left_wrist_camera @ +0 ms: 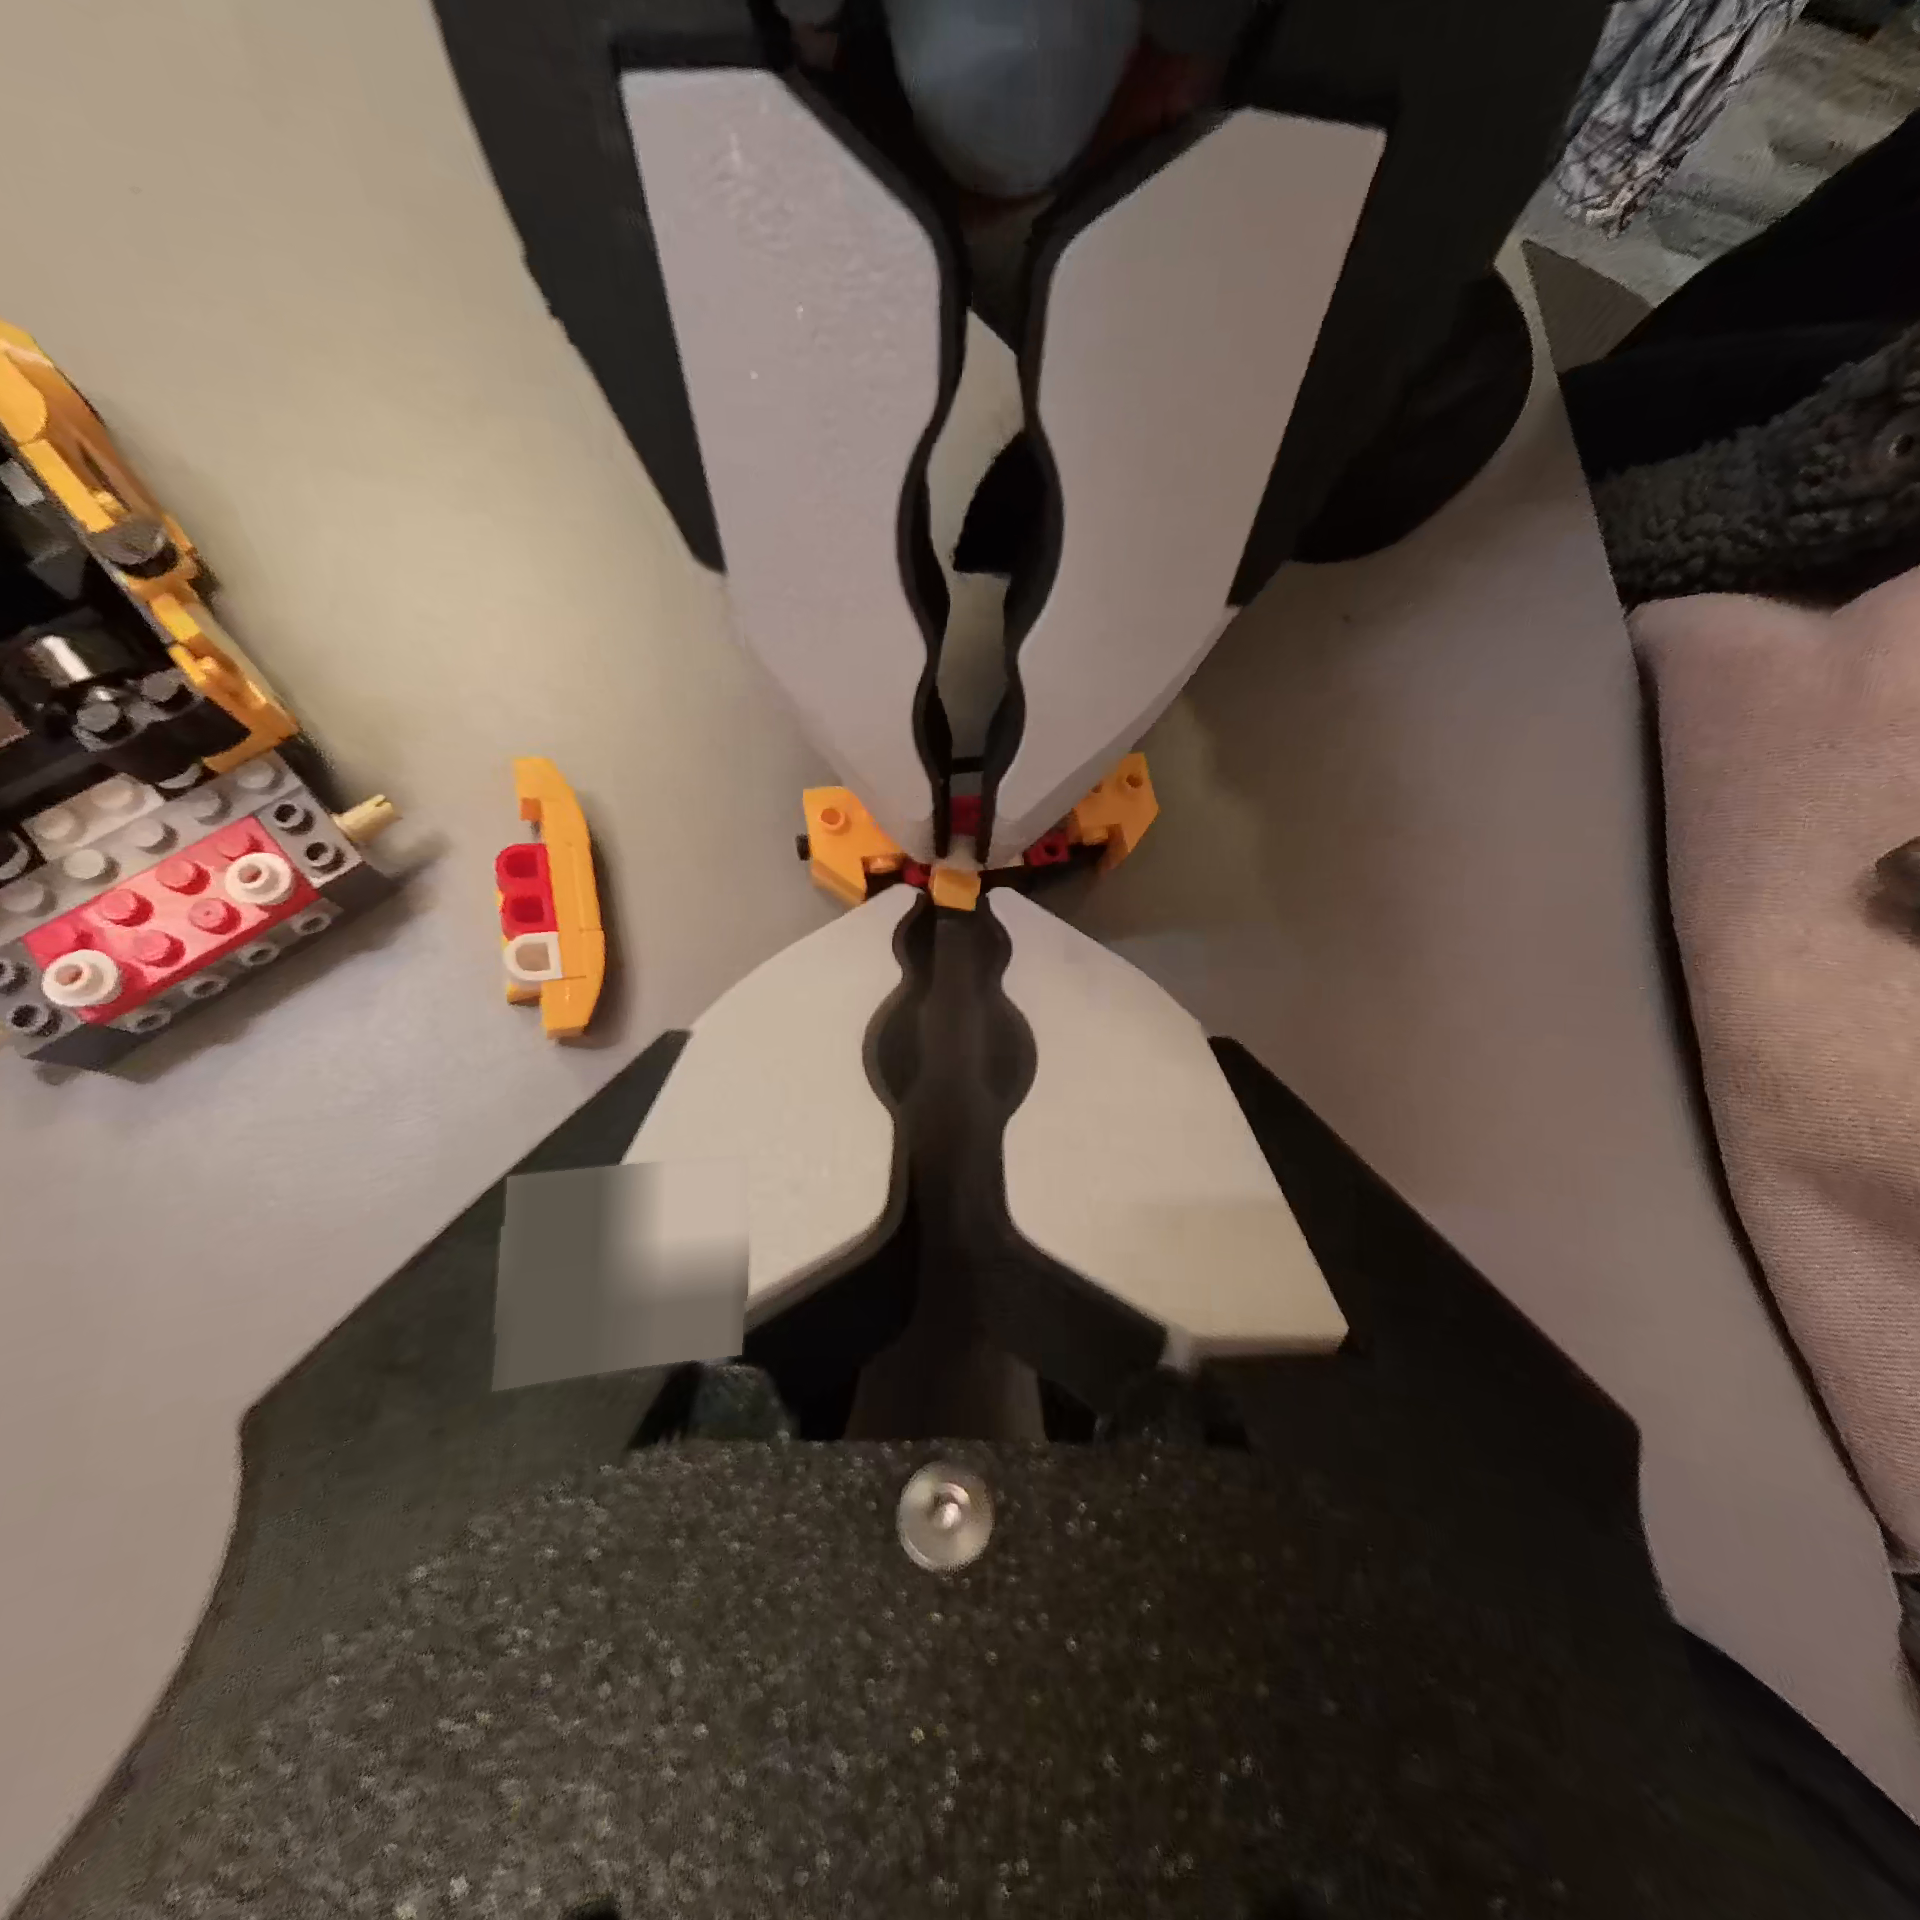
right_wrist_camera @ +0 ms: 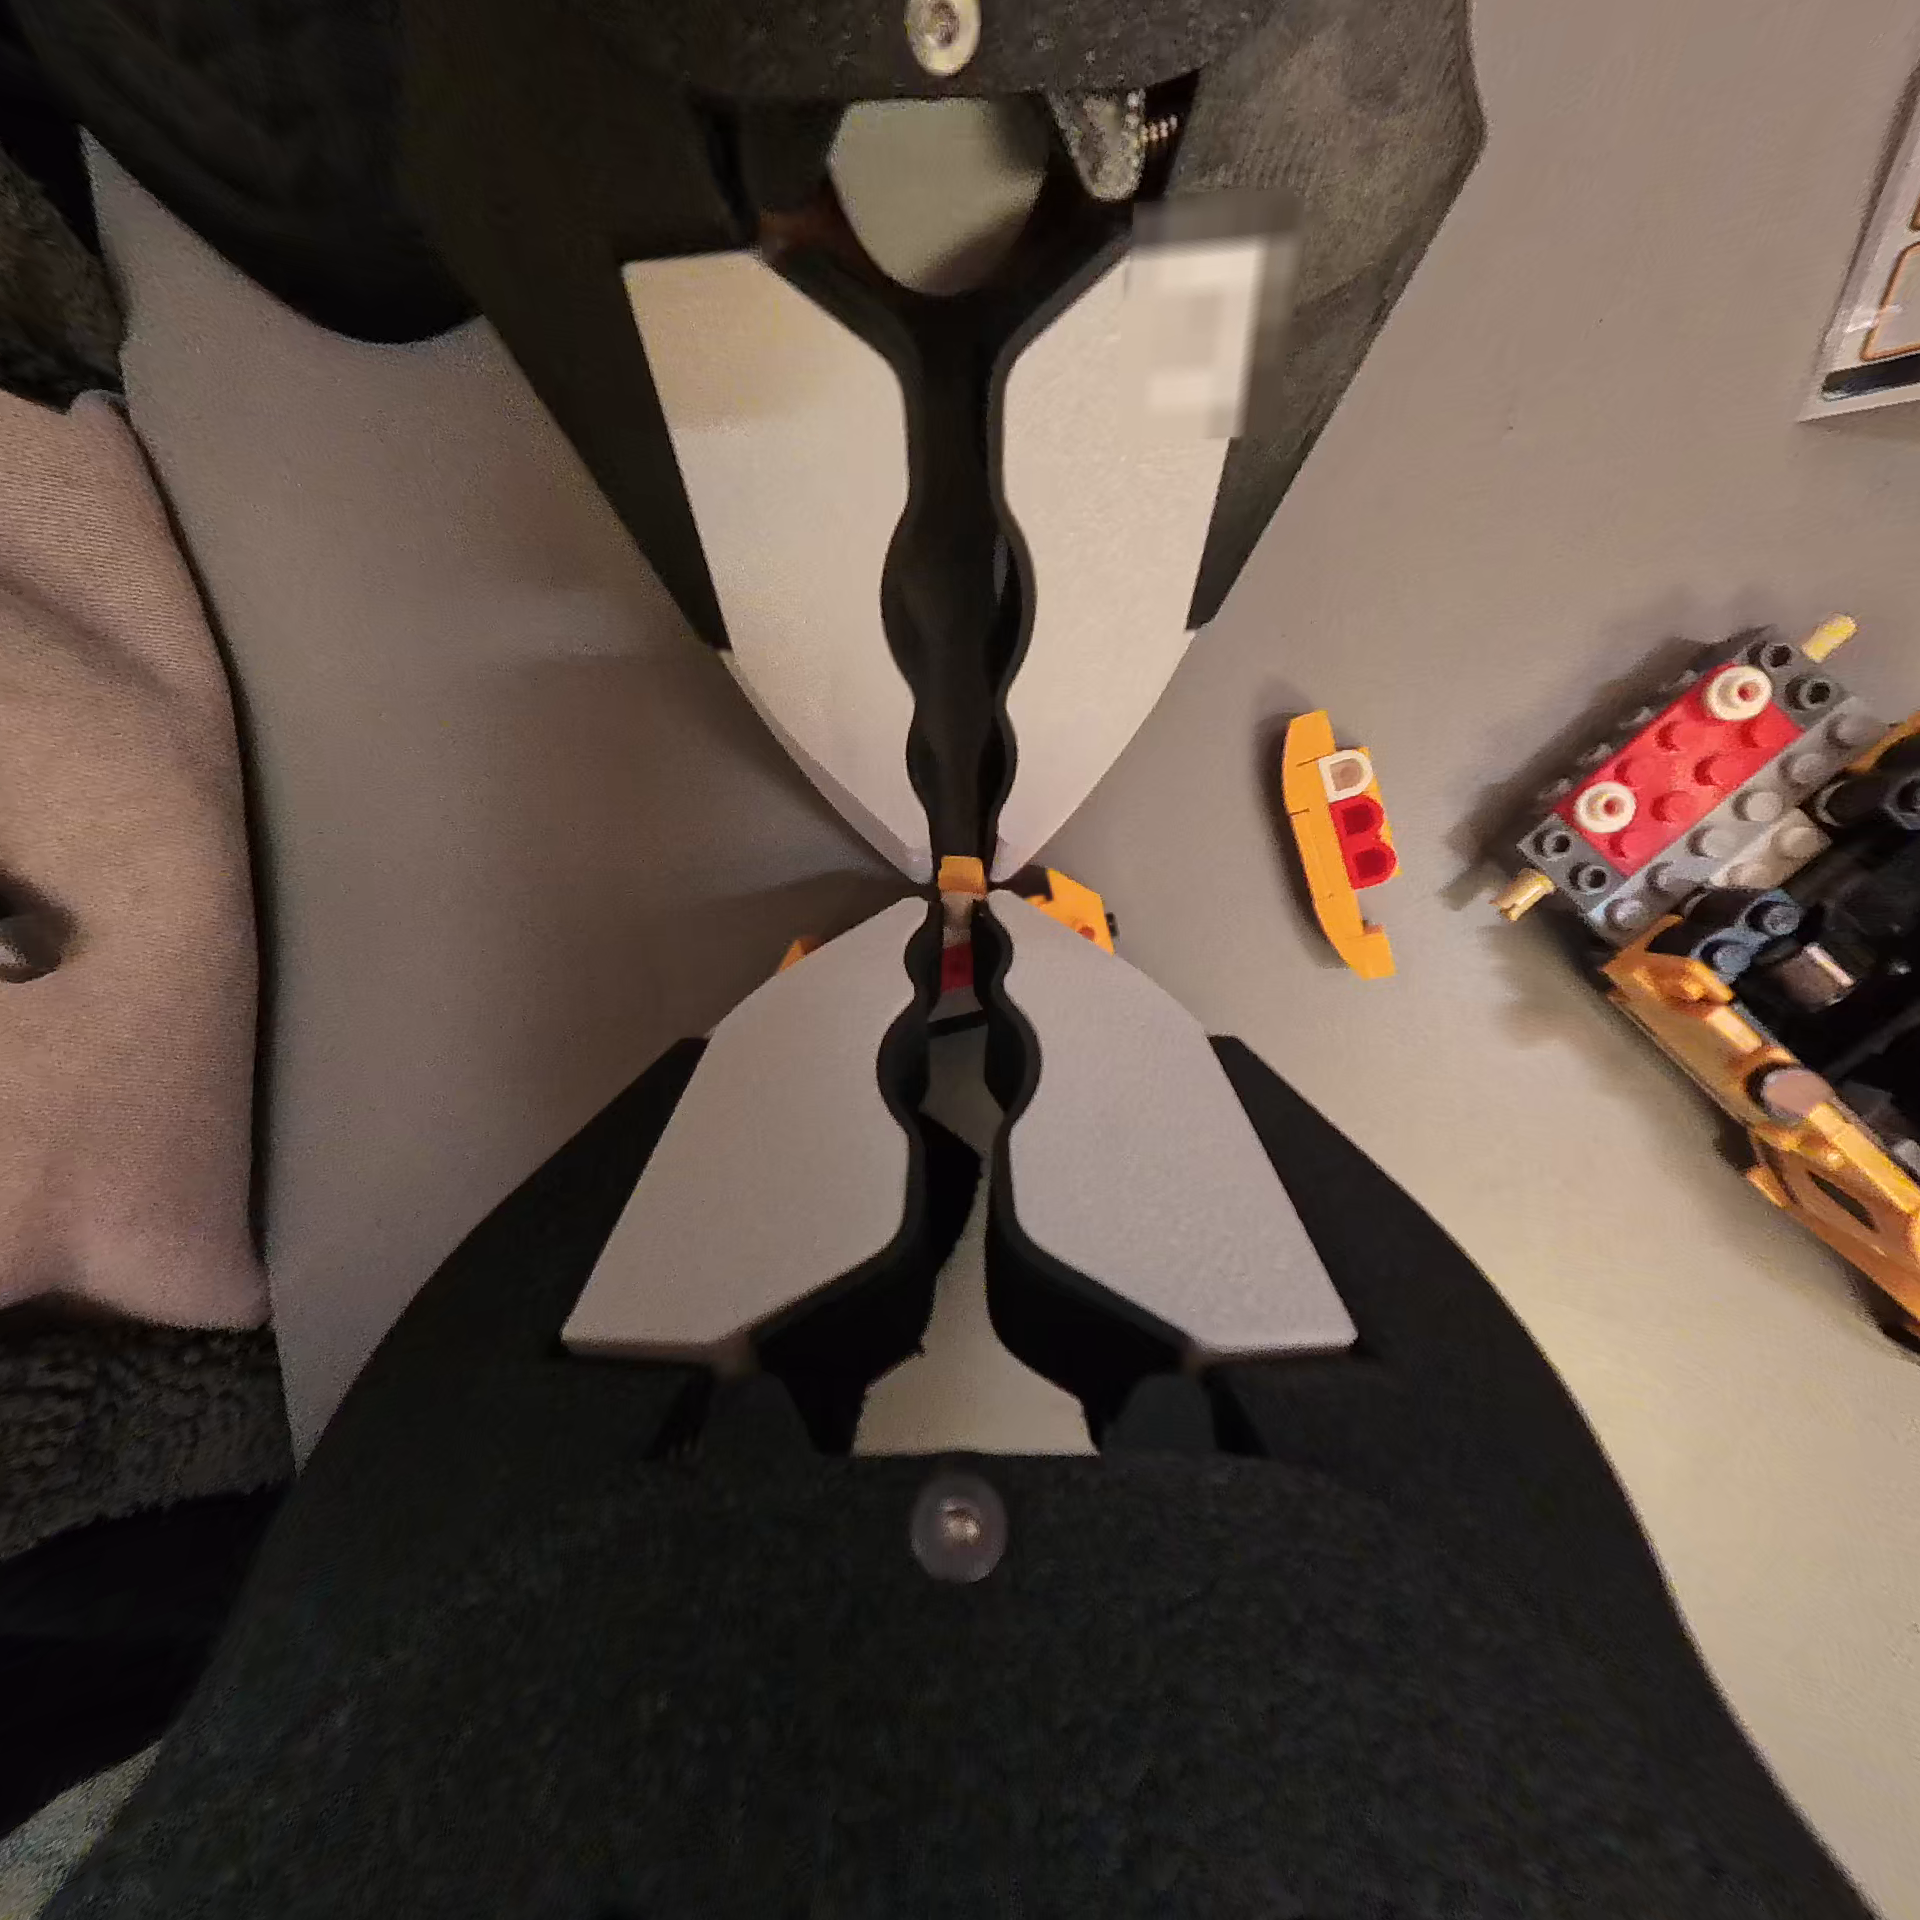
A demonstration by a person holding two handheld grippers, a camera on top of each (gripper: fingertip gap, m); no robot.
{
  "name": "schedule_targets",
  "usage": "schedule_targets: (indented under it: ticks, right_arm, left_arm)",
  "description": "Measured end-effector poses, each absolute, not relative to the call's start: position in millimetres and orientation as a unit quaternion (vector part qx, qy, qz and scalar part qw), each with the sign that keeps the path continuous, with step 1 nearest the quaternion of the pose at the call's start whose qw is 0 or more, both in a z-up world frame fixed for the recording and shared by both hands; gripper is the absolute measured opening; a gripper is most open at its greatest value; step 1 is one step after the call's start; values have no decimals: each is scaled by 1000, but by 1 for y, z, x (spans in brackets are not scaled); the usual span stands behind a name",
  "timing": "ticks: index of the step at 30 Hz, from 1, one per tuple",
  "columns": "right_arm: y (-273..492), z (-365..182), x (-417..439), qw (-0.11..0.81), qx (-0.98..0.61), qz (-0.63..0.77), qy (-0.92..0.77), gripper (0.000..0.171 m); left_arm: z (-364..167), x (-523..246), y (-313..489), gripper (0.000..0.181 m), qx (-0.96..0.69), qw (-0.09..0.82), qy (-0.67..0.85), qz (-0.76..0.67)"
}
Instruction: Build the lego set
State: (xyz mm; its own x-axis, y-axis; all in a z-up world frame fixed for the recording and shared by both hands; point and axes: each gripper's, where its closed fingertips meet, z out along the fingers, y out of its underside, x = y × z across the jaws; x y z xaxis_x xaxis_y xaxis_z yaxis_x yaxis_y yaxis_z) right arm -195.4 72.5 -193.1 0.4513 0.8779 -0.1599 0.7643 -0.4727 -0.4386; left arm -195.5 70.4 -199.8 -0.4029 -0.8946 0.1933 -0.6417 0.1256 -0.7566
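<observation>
Left wrist view has my left gripper (left_wrist_camera: 954, 902) and right gripper (left_wrist_camera: 961, 831) meeting tip to tip, both pinching the orange sub-build (left_wrist_camera: 831, 831) just above the table (left_wrist_camera: 312, 520); light, stiff, easily popped apart, so I'd hold its solid centre

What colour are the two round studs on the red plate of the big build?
White round studs, clearest in the left wrist view, on the red plate.

No writing can be read anywhere here

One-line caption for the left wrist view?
Left gripper and right gripper meet tip to tip over an orange sub-assembly; car chassis lies left.
</observation>
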Motion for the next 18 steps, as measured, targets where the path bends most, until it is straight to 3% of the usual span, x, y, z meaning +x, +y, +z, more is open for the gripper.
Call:
schedule_targets:
  ticks: [3, 10, 18]
  right_arm:
    - [71, -182, -195, 182, -829, 204, -488, 6]
    - [80, -187, -173, 221, -824, 189, -487, 29]
    - [83, -202, -177, 206, -833, 260, -444, 11]
  left_arm:
    - [-199, -195, 70, 7, -531, 152, 726, -410]
    - [-194, -196, 74, 7, -561, 118, 687, -447]
    - [-182, -196, 77, 7, -625, -5, 561, -542]
